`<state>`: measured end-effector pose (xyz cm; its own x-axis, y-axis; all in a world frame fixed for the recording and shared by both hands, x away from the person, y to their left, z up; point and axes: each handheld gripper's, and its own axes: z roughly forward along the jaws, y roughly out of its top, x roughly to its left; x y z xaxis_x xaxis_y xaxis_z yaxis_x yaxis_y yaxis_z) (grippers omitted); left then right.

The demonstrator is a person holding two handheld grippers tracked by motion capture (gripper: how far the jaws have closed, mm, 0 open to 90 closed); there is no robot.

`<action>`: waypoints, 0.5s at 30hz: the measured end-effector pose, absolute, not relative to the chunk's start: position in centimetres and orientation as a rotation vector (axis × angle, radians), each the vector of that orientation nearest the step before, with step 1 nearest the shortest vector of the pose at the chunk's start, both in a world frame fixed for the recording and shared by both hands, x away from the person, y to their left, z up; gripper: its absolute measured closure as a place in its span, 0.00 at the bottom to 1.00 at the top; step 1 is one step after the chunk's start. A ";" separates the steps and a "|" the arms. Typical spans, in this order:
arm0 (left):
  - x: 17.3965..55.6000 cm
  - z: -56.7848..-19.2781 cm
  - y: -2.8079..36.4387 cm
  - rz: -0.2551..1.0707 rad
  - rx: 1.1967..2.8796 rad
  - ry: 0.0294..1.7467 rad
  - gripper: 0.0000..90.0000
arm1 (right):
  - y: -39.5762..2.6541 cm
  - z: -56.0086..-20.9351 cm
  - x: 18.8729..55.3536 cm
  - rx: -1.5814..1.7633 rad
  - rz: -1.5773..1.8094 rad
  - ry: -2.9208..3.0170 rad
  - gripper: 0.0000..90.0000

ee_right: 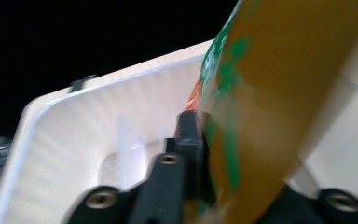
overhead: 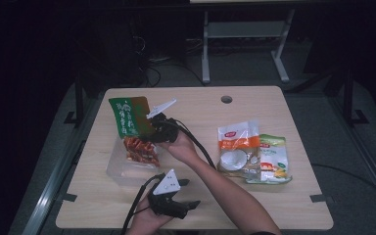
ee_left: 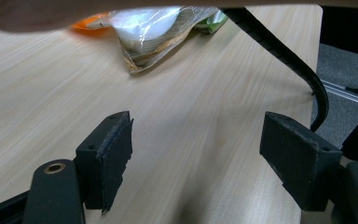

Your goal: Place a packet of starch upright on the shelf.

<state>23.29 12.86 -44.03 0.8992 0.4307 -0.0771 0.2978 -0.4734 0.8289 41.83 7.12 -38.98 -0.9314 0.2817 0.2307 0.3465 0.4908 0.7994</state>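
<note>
1. Here the right gripper (overhead: 152, 131) holds a green snack bag (overhead: 132, 129) over a clear bin (overhead: 120, 171) at the left side of the table (overhead: 274, 205). The lower part of the bag is already inside the bin, and the upper part stands above the rim.
2. In the right gripper view one black jaw lies flat against the bag (ee_right: 279, 93), and the other is hidden behind it. I judge that the jaws are still clamped on the bag, but the picture is blurred, so the grip may be loosening.
3. The left gripper (overhead: 176, 201) rests low near the front edge of the table. Its jaws stand wide apart with only bare wood between them.
4. Risk: the bag is tall and leans. If it is released now, it could tip over the rim and fall on the table.
5. Risk: the bin looks light. A push from the bag or the right gripper may slide it, because the left gripper does not steady it.
6. Two other packets (overhead: 252, 152) lie well apart at the right, so they are in no danger.
</note>
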 end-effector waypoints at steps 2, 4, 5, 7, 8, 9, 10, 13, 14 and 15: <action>23.3 -44.0 12.9 0.174 2.095 0.525 0.28 | 7.3 -39.1 41.8 -0.541 -1.326 -2.684 0.74; 23.3 -44.0 12.9 0.173 2.094 0.527 0.28 | 7.2 -39.3 41.7 -0.522 -1.269 -2.716 0.72; 23.3 -44.0 12.9 0.174 2.096 0.526 0.28 | 7.1 -39.2 41.7 -0.534 -1.241 -2.710 0.70; 23.3 -44.0 12.9 0.177 2.099 0.523 0.28 | 6.8 -39.1 41.7 -0.527 -1.215 -2.704 0.68; 23.3 -44.0 12.9 0.177 2.099 0.522 0.28 | 6.7 -39.0 41.6 -0.531 -1.189 -2.709 0.68; 23.3 -44.0 12.9 0.178 2.099 0.522 0.28 | 6.6 -38.9 41.5 -0.518 -1.171 -2.720 0.66; 23.3 -44.0 12.9 0.177 2.099 0.522 0.28 | 6.4 -38.8 41.4 -0.521 -1.148 -2.718 0.65; 23.3 -44.0 12.8 0.177 2.102 0.521 0.28 | 6.1 -38.9 41.1 -0.507 -1.087 -2.729 0.68; 23.3 -44.0 12.8 0.177 2.104 0.519 0.28 | 6.0 -39.0 41.0 -0.495 -1.068 -2.738 0.72; 23.3 -44.0 12.8 0.177 2.102 0.519 0.28 | 6.0 -39.0 40.9 -0.495 -1.050 -2.750 0.76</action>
<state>23.27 12.78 -44.04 0.9003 0.4290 -0.0735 0.2947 -0.4767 0.8282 40.89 5.96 -39.02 -0.9330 0.2490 0.2599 0.3589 0.6992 0.6183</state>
